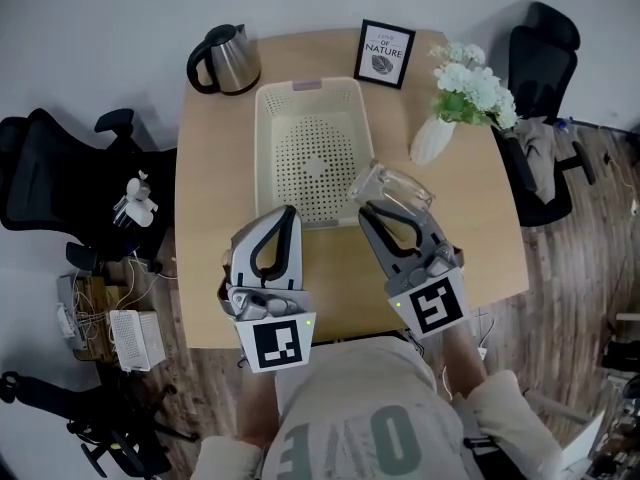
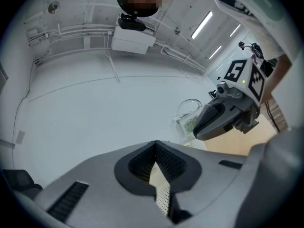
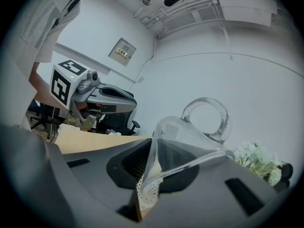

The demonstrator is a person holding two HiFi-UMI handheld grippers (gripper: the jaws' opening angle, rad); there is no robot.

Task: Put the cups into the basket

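Note:
A clear glass cup [image 1: 392, 186] with a handle hangs tilted over the front right corner of the cream perforated basket [image 1: 268, 138]. My right gripper [image 1: 369, 211] is shut on its rim. In the right gripper view the cup [image 3: 199, 127] fills the space above the jaws, with its handle loop uppermost. My left gripper [image 1: 289, 212] hovers over the basket's front edge, shut with nothing in it. In the left gripper view the jaws meet at a thin slit [image 2: 156, 145], and the cup [image 2: 186, 117] shows at the tip of the right gripper [image 2: 197, 129].
On the wooden table [image 1: 210, 268], a steel kettle [image 1: 226, 59] stands at the back left. A framed print [image 1: 385, 53] is behind the basket and a white vase of flowers [image 1: 438, 136] is to its right. Black office chairs [image 1: 545, 88] flank the table.

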